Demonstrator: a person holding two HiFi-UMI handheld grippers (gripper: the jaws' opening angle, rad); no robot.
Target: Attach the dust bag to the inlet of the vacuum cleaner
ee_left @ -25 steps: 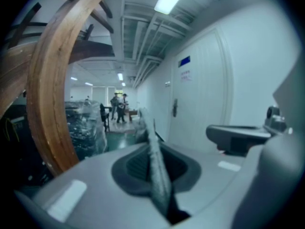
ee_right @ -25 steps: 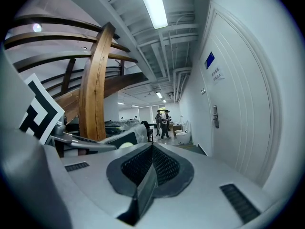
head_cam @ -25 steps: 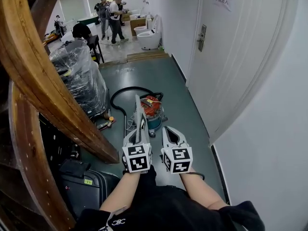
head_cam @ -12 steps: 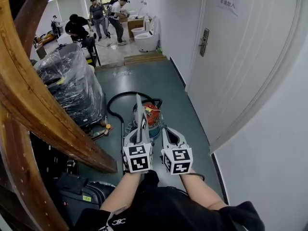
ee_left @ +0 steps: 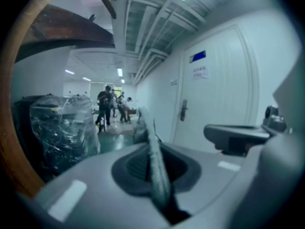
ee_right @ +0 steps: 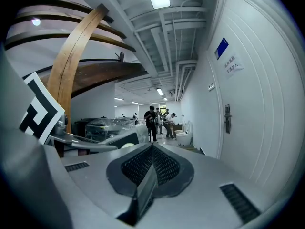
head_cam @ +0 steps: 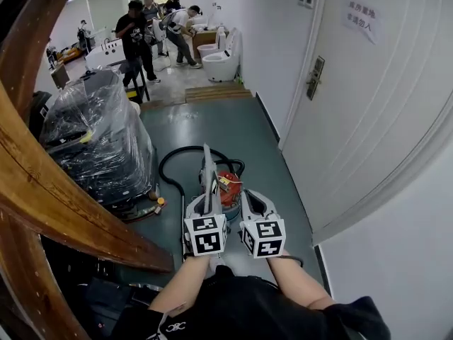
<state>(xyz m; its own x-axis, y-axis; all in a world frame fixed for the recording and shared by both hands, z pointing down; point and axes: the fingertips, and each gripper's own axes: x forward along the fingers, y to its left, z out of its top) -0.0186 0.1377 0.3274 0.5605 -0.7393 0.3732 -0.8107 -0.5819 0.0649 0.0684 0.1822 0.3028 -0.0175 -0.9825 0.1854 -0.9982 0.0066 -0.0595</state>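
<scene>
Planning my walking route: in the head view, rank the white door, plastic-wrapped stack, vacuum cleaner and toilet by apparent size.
Largest first: white door, plastic-wrapped stack; then vacuum cleaner and toilet look alike, the toilet standing farther off, so unranked.

Vacuum cleaner [head_cam: 228, 188], hose [head_cam: 162, 166] block lane; wrapped stack [head_cam: 99, 137] left, door [head_cam: 368, 105] right

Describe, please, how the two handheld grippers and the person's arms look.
Both the left gripper and right gripper have pale grey moulded plastic shells, each carrying a white cube with black square markers. Inside the jaws sit dark grey mesh-textured pads. The person wears a black top, forearms bare.
</scene>
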